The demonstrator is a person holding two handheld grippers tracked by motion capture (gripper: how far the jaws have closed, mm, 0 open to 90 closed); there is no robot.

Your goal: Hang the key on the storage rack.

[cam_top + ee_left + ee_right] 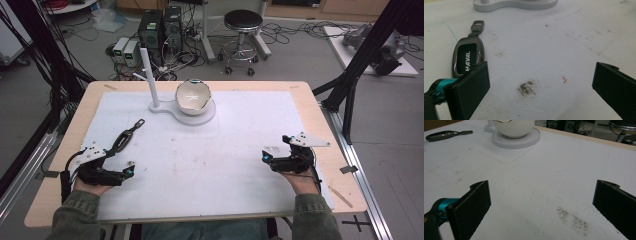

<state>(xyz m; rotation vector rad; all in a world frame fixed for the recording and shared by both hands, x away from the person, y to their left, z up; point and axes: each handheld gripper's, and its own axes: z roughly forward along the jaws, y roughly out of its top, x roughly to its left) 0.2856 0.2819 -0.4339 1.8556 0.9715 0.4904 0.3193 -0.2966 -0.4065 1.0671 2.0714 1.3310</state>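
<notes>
A dark key fob [125,138] marked HAVAL lies flat on the white mat [200,150] at the left, its ring end pointing to the far side. My left gripper [119,160] rests just behind it, open and holding nothing. In the left gripper view the key fob [467,58] sits right beyond the left jaw of the gripper [541,85]. A white bowl [192,95] stands on a round white base [207,115] with an upright white post [150,75]. At the near right my right gripper [276,148] is open and holds nothing; its own view shows the gripper [541,205], the bowl [514,127] and the key fob [441,135].
The wooden table [320,125] borders the mat on all sides. Black frame struts [360,60] rise at the right and left of the table. On the floor beyond it are a stool [242,30], computer cases [160,30] and cables. Dirt smudges mark the mat [526,88].
</notes>
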